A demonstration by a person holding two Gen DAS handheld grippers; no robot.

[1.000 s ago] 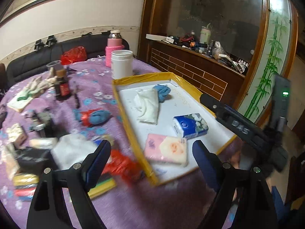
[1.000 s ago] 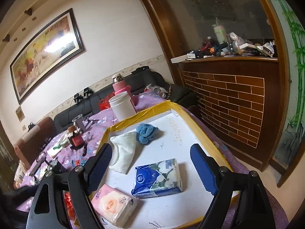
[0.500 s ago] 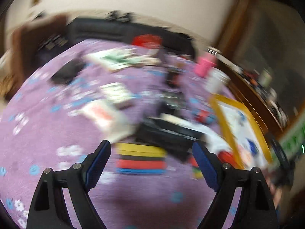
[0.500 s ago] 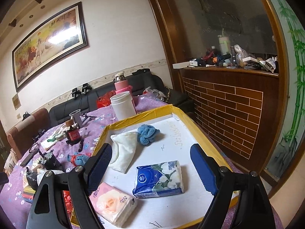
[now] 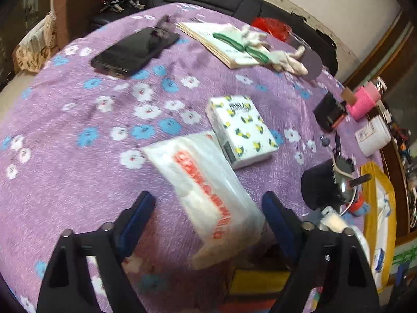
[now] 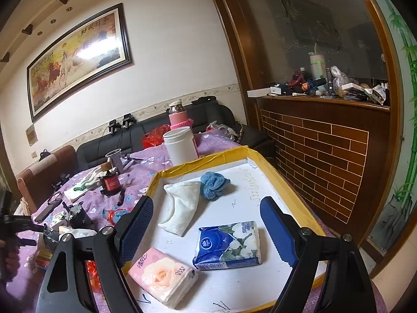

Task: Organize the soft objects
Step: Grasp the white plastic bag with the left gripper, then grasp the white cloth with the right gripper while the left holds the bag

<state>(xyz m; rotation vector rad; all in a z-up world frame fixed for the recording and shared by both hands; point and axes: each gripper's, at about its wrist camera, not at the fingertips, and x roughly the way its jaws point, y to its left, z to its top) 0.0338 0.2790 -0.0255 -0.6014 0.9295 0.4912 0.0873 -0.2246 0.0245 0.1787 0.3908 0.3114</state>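
Note:
My left gripper (image 5: 207,203) points down at the purple flowered tablecloth, and its jaws are closing. Between them lies a white tissue pack with red lettering (image 5: 206,190); the pads do not touch it. Just beyond is a white tissue pack with a lemon print (image 5: 239,130). My right gripper (image 6: 207,206) hangs open and empty above the yellow-rimmed tray (image 6: 286,182). In the tray lie a white cloth (image 6: 179,208), a blue cloth (image 6: 213,184), a blue tissue pack (image 6: 228,245) and a pink tissue pack (image 6: 164,274).
A black phone (image 5: 135,49) and a booklet with white gloves (image 5: 234,44) lie farther back. A black round device (image 5: 323,185) and a coloured stack (image 5: 258,281) sit right of the left gripper. A white jar (image 6: 181,146) and pink bottle (image 6: 178,117) stand behind the tray.
My left gripper has swung away from the tray to the left part of the table and tipped down over the red-lettered pack, its jaws a little narrower. The right gripper has stayed put.

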